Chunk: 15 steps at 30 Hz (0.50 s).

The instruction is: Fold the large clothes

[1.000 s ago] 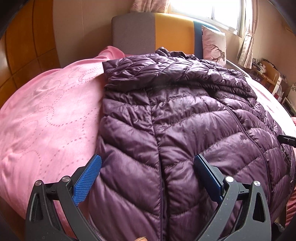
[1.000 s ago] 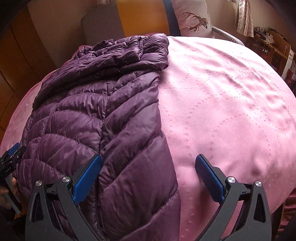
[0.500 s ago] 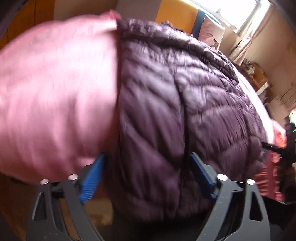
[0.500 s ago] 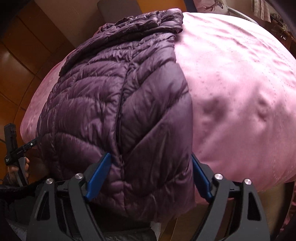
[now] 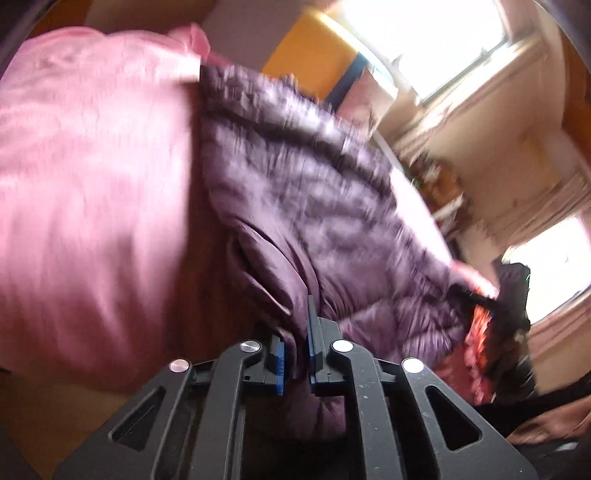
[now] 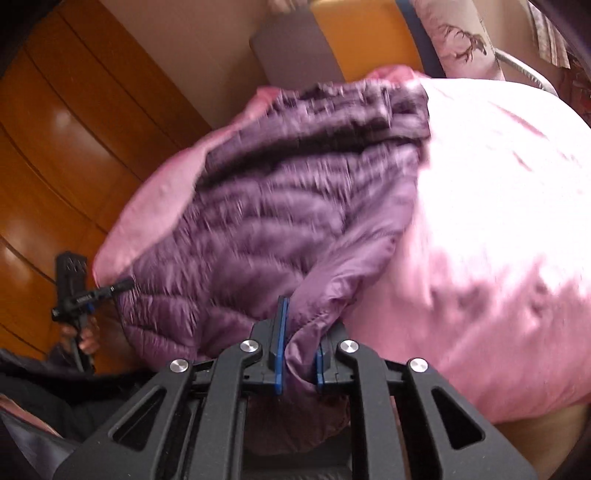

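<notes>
A quilted purple puffer jacket [image 5: 314, 192] lies on a pink bed cover [image 5: 92, 184], collar towards the headboard. My left gripper [image 5: 295, 332] is closing, its blue pads pinching the jacket's near hem at the left corner. In the right wrist view the jacket [image 6: 288, 206] is blurred, and my right gripper [image 6: 301, 332] is also closing, with a bunch of hem fabric pressed between its pads at the right corner. The hem is raised off the pink cover [image 6: 498, 221] at both corners. The left gripper [image 6: 74, 288] and a hand under it show at the far left.
An orange and grey headboard [image 6: 332, 33] and a deer-print pillow [image 6: 458, 40] stand at the far end of the bed. Wooden wall panels [image 6: 74, 129] run along the left. A bright window [image 5: 424, 40] and cluttered shelves [image 5: 439, 184] are on the right.
Both grippers stood open around the jacket's hem; now both have shut on it. The hem corners have come up off the bed and the left view has tilted.
</notes>
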Each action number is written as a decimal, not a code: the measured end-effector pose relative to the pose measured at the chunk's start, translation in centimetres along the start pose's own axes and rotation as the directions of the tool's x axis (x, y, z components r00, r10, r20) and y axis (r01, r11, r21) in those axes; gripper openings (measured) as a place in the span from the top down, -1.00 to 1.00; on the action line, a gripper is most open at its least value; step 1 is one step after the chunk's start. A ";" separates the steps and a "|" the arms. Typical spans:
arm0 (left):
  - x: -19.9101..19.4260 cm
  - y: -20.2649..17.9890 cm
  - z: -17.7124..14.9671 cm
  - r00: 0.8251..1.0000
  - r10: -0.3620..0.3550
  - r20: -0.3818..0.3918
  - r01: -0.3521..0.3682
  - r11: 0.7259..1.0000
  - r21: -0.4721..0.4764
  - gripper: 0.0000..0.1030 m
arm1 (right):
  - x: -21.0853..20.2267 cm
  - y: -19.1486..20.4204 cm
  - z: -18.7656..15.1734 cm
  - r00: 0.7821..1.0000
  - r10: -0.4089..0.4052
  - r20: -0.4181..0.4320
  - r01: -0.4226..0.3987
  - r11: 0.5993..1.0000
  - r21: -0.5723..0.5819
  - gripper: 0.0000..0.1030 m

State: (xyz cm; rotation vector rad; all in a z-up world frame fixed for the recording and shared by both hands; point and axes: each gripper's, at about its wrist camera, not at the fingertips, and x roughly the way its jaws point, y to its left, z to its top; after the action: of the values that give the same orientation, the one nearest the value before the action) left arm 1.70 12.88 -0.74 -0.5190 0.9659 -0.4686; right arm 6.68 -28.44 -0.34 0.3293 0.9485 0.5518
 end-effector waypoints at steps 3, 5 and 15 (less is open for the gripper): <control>-0.6 -0.7 2.5 0.995 -0.059 0.075 0.060 0.998 -0.013 0.86 | 0.7 -0.4 2.8 0.999 -0.014 0.050 0.013 1.000 0.012 0.82; 0.0 -1.2 4.5 0.991 -0.091 0.097 0.093 0.995 -0.019 0.86 | 1.6 -1.4 5.0 0.997 -0.023 0.076 0.020 0.999 0.043 0.83; 5.3 1.0 13.2 0.993 -0.006 0.114 0.022 0.990 -0.139 0.78 | 6.9 -7.1 12.6 0.995 -0.072 0.074 0.053 0.971 0.233 0.69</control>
State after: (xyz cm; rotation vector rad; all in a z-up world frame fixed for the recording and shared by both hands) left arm 15.77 13.23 1.43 -0.6732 0.8906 -0.3816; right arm 22.49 -30.62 -1.62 0.5252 0.9423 0.3681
